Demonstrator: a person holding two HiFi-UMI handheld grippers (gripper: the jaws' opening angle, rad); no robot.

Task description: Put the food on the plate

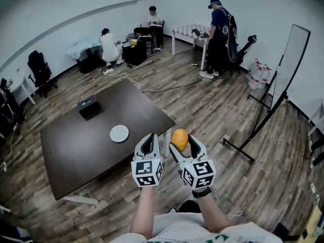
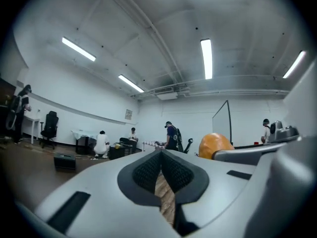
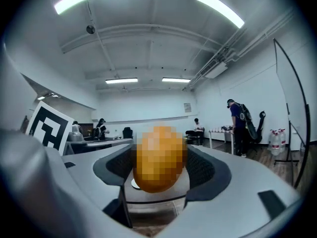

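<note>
Your right claw (image 1: 183,142) is clenched on the orange food (image 1: 179,138) — in the air over the floor (image 1: 217,105), just off the dark surface's (image 1: 76,151) corner. The white plate (image 1: 119,133) lies on that surface at nine o'clock from the food. Your left claw (image 1: 148,140) — clenched on nothing — sits close beside the right.

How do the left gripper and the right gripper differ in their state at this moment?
The left gripper has its fingers shut together, with nothing between them; the right gripper has its fingers apart, pressed on the orange food. Both are held side by side, pointing the same way.
</note>
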